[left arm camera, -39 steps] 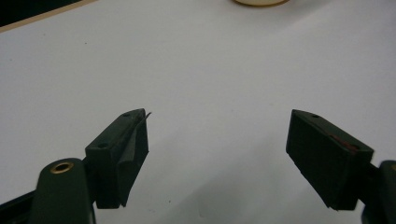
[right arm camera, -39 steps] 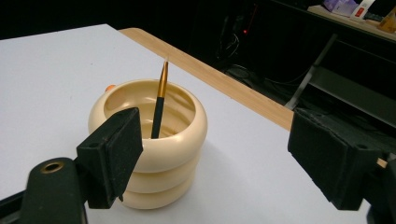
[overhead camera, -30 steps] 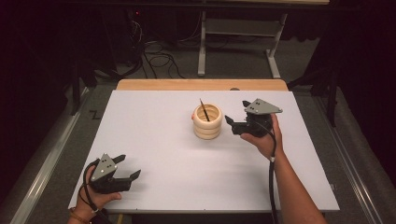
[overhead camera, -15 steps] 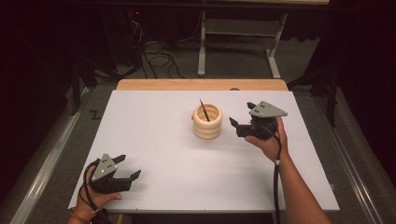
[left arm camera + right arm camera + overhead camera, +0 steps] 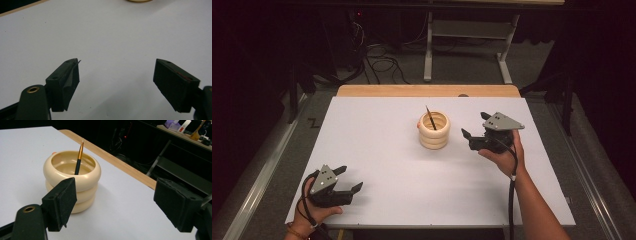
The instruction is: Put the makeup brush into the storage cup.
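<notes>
One cream ribbed three-ring plastic pot (image 5: 72, 181) is standing just ahead of the right gripper (image 5: 477, 137), jaws spread and empty; a slim black paintbrush (image 5: 79, 158) is leaning inside it, apparently placed. Left gripper (image 5: 346, 186) is idling spread, well apart.

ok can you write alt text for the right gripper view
A cream ribbed holder stands on a white table with a thin dark-handled brush leaning inside it, tip up. The right gripper has its two black jaws wide open with nothing between them; the holder sits behind the left-hand jaw. Beyond the table's wooden edge the room is dark.
</notes>
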Motion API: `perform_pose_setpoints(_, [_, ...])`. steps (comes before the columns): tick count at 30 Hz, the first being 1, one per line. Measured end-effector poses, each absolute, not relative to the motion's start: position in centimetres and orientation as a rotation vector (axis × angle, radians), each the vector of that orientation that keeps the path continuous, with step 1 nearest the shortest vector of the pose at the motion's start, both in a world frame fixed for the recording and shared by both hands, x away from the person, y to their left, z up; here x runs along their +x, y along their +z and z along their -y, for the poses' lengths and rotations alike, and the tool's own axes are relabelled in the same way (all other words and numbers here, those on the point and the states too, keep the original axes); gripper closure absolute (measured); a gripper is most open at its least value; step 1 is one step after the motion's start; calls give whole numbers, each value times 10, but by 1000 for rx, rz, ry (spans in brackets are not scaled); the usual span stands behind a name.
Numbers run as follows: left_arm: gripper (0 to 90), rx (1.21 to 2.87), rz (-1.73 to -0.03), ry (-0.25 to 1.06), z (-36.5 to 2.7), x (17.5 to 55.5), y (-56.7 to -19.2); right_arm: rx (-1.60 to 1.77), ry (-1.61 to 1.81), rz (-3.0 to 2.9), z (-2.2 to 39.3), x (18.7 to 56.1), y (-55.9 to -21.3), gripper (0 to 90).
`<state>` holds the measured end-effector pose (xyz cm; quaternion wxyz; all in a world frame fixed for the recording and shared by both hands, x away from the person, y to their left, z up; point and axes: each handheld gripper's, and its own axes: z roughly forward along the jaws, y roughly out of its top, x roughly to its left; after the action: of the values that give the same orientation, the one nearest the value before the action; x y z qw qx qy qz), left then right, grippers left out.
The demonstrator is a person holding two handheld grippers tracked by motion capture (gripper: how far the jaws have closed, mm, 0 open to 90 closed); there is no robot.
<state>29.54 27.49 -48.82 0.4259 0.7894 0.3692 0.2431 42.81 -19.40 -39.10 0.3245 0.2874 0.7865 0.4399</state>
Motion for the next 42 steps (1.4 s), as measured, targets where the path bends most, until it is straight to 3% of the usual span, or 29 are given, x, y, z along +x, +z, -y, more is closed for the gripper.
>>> perform_pose_setpoints(42, [217, 1984, -920, 621, -273, 295, -488, 715, 1092, -2057, 232, 395, -399, 196])
